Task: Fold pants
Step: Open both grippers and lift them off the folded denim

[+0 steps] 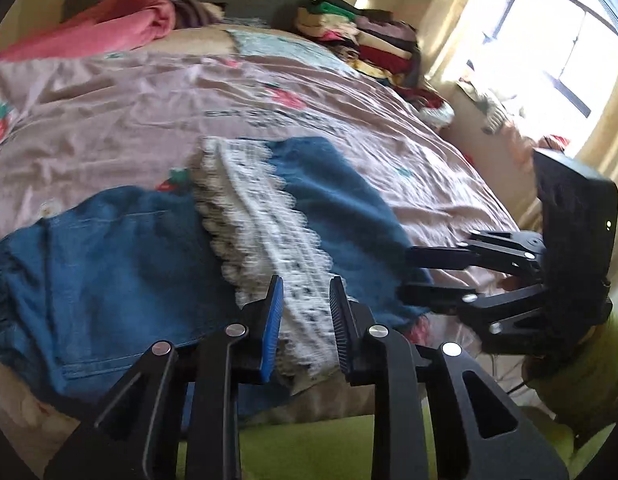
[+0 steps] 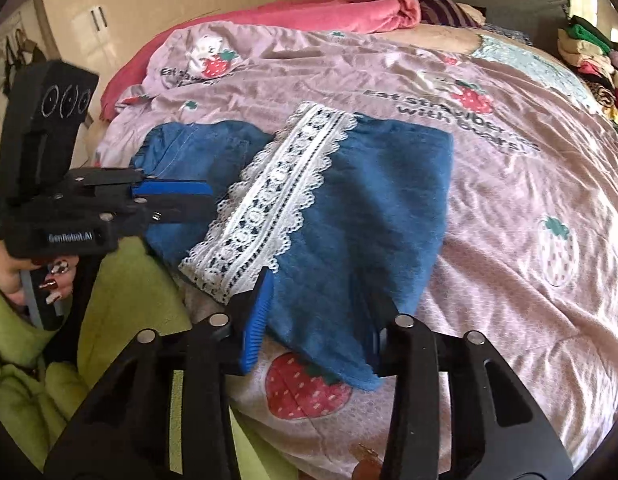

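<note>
Blue pants (image 2: 349, 208) with white lace trim (image 2: 269, 200) lying on the pink strawberry-print bedspread (image 2: 529, 184), partly folded near the bed's front edge. Left claw (image 1: 305, 316) open, jaws apart over the lace band. Right claw (image 2: 321, 320) open too, jaws either side of the pants' near corner, not clamped. Pink blanket (image 2: 349, 12) bunched at the far end. Folded clothes pile (image 1: 373, 36) at the bed's far right.
</note>
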A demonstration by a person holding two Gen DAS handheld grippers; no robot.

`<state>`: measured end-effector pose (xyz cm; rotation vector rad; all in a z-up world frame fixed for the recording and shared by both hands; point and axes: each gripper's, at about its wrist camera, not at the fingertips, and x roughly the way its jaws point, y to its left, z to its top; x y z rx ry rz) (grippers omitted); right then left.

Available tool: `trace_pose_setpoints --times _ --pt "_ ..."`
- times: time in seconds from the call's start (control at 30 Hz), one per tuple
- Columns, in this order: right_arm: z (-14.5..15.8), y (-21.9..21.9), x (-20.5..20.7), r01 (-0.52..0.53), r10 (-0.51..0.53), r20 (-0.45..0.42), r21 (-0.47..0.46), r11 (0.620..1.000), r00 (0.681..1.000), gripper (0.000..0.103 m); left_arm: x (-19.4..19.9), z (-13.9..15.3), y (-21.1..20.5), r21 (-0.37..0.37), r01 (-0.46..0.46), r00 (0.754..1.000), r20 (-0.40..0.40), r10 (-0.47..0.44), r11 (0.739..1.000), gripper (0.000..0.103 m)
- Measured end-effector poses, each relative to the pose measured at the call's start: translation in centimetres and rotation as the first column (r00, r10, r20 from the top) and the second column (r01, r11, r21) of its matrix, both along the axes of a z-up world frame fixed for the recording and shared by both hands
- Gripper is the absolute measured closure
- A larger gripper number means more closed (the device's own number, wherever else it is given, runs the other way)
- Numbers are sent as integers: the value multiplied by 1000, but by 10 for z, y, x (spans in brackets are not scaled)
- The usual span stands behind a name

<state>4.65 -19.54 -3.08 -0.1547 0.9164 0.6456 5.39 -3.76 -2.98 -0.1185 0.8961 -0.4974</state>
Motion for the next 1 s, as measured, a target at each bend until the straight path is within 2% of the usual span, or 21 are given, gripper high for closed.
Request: trace_pose_setpoints --times 0.07,0.1,0.13,0.17,0.23,0.5,0.53,0.57,0.6,0.8,0.87,1.0 --pt "-7 1 1 11 -12 -10 -24 1000 1000 71 2 -14 -14 74 43 998 -51 -39 996 80" --pt "-14 2 1 36 -37 -13 -84 996 999 71 3 -28 -18 127 64 994 -101 -52 990 80" --pt "-18 2 0 45 -46 -8 -131 990 999 74 2 -36 -19 141 77 990 -127 -59 987 80" --pt "-23 3 -3 42 -42 1 -176 983 999 75 0 -40 -17 135 74 990 -130 -57 988 80" --pt "-28 2 -9 34 -33 10 -198 980 999 75 -4 -40 -9 96 70 988 -143 -56 993 79" --pt "-31 -7 -4 67 -74 -43 -153 986 996 73 -9 -42 -3 68 50 989 -144 -40 996 74" --pt "-28 -7 -4 70 -78 -46 -146 987 996 73 -8 -41 -3 68 47 989 -143 -37 997 70" --pt "-24 -8 -5 73 -80 -45 -135 988 996 72 -9 -40 -2 69 44 989 -141 -34 997 59" --pt "-22 -9 -5 76 -82 -44 -125 989 996 71 -10 -38 -2 68 45 990 -138 -35 997 55" --pt "-7 -13 -10 93 -95 -32 -77 993 995 58 -16 -26 4 72 25 995 -102 -17 997 51" --pt "-3 -13 -11 97 -99 -26 -70 993 995 52 -18 -21 7 78 15 996 -87 -8 997 46" --pt "6 -15 -14 104 -105 -9 -48 993 994 45 -22 -12 13 77 -9 998 -58 14 997 46"
